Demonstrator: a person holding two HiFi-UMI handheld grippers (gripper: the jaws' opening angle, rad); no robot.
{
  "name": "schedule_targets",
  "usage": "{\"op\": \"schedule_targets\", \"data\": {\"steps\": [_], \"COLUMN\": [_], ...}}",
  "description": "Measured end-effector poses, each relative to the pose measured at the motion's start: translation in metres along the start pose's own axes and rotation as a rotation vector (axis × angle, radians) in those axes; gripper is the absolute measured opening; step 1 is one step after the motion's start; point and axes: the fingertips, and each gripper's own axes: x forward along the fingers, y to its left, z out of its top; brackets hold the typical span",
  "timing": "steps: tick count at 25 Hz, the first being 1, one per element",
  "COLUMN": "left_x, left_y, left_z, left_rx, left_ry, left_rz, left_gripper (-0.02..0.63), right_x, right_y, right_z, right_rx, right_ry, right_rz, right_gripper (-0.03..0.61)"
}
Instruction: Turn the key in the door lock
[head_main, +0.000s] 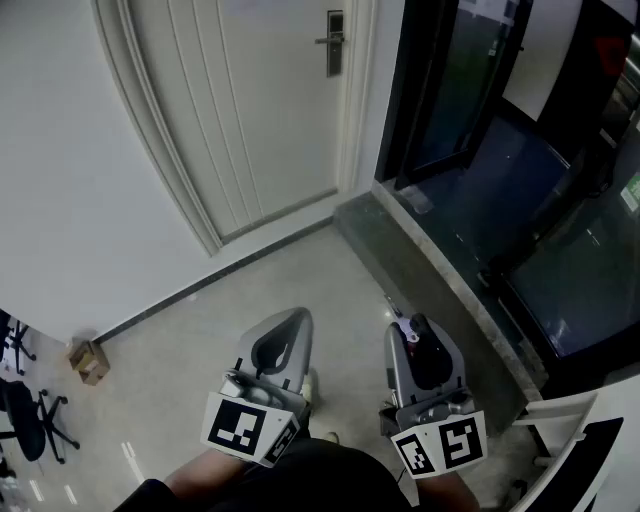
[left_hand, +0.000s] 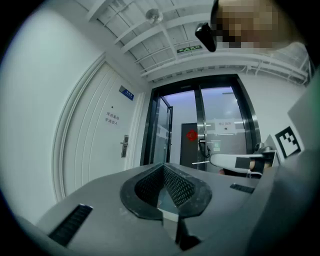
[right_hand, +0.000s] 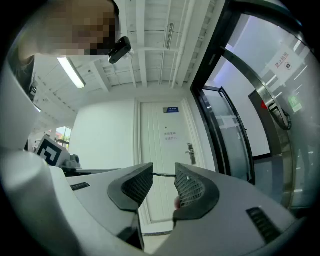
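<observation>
While the person stands back from the white door (head_main: 250, 110), both grippers hang low over the pale floor (head_main: 300, 270), well apart from the door's lock (head_main: 335, 42), which sits high on the door's right edge under a lever handle.

The left gripper (head_main: 295, 318) is closed: in the left gripper view its 2 ribbed pads (left_hand: 175, 186) meet at their tips in a V, and nothing lies between them. The marker cube (head_main: 250, 428) sits at its rear.

The right gripper (head_main: 405, 325) has its jaws a narrow gap apart. In the right gripper view (right_hand: 164, 174) a thin dark strip, apparently the key (right_hand: 164, 175), bridges that gap near the tips and is pinched by both pads. A small pinkish bit shows lower down beside the right pad; what it is cannot be told. In the head view a small pale piece pokes out at this gripper's tip. Its own marker cube (head_main: 445, 445) faces the camera.

Both gripper views look toward the door, where the lock (right_hand: 190, 152) shows as a small metal plate below 1 blue sign (right_hand: 172, 109).

Right of the door, a dark stone sill (head_main: 440, 270) runs along the floor's edge in front of glass doors (head_main: 470, 90). By the wall at the left sit a small cardboard box (head_main: 88, 360) and a black office chair (head_main: 25, 420).
</observation>
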Motion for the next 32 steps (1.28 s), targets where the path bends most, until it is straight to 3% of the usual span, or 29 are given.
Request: {"op": "schedule_targets", "data": {"steps": [9,22,32], "left_x": [0.077,0.164,0.237], "left_y": [0.07,0.152,0.195], "left_z": [0.008,-0.001,-0.013], "left_rx": [0.028,-0.017,-0.008], "left_ry": [0.004,0.016,0.024], "left_rz": [-0.016,-0.056,0.018], "left_gripper": [0.003,0.003,0.003], "right_x": [0.103,0.233,0.317], "right_y": [-0.01,-0.027,-0.074], "right_z": [-0.005,-0.028,-0.048], "right_rx": [-0.037,-0.048,-0.024], "right_ry": [0.006,0.021,0.019], "right_rz": [-0.003,0.006,0.076], "right_gripper": [0.138,0.138,0.138]}}
